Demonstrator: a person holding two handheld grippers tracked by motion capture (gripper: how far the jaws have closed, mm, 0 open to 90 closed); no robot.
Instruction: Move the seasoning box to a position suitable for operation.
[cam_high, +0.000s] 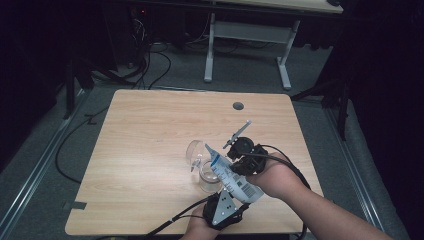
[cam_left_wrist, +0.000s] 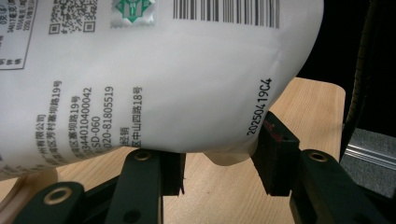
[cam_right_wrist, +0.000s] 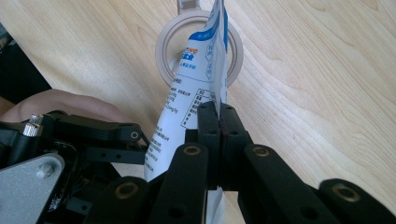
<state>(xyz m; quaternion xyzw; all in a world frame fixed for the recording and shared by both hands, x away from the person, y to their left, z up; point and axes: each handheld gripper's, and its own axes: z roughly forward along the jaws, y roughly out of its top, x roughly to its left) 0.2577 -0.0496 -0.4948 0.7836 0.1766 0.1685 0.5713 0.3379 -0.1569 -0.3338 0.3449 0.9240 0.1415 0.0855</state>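
A white pouch (cam_high: 235, 180) with a blue top and a barcode hangs tilted over a clear glass jar (cam_high: 207, 181), whose round lid (cam_high: 195, 150) stands open. My left gripper (cam_high: 230, 196) comes from the near table edge and is shut on the pouch's bulging bottom (cam_left_wrist: 163, 70), one pad on each side. My right gripper (cam_high: 239, 162) pinches the pouch's side seam (cam_right_wrist: 187, 102), with its jaws (cam_right_wrist: 218, 116) pressed together on it. In the right gripper view the pouch's top corner points at the jar's ring-shaped mouth (cam_right_wrist: 163, 51).
The wooden table (cam_high: 150, 150) has a grey cable hole (cam_high: 238, 106) at the back. A white desk frame (cam_high: 212, 50) and cables (cam_high: 150, 65) lie on the floor beyond it. A person's forearm (cam_high: 320, 210) enters from the bottom right.
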